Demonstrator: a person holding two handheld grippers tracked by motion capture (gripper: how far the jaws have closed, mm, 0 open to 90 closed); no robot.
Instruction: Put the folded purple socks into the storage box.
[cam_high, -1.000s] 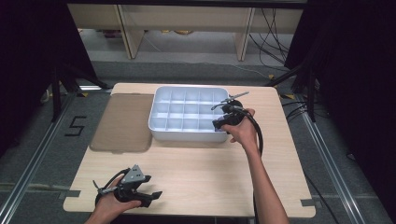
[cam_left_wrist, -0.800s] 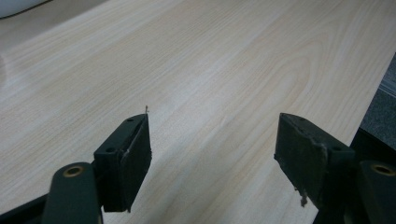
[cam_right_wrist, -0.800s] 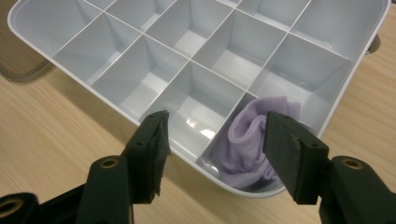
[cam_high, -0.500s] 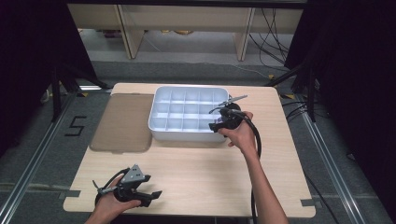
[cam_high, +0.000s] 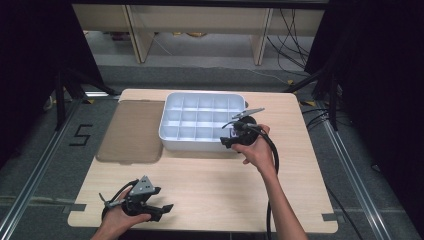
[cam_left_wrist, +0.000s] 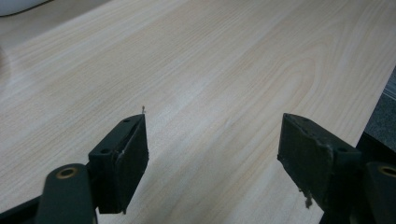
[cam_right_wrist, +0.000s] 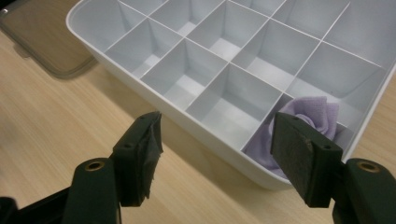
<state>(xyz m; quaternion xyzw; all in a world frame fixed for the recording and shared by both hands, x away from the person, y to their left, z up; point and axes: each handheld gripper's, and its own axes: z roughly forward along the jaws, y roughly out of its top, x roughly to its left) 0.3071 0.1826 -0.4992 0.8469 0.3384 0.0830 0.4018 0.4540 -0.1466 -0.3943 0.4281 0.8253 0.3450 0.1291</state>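
A white plastic compartment tray with a grid of square cells is seen standing on the far half of a light wooden table. A small piece of lilac cloth, loosely bunched, is found lying in the tray's near right corner cell, partly hidden in the right gripper view behind one jaw. The other cells in view are seen bare.

The right gripper is held at the tray's near right corner, just beside the cell with the cloth. Its jaws are spread and have just been opening; nothing is pinched between them. In the right gripper view the tray's near wall and a strip of table are seen through the gap, and the cloth is seen apart from both pads.

A flat, translucent grey-brown plastic lid is noted lying on the table, touching or just beside the tray's left side; which of the two cannot be told.

The left gripper is held by the left hand low over the near left corner of the table, well apart from the tray. Its jaws are spread wide, with bare wood grain seen between them and nothing gripped.
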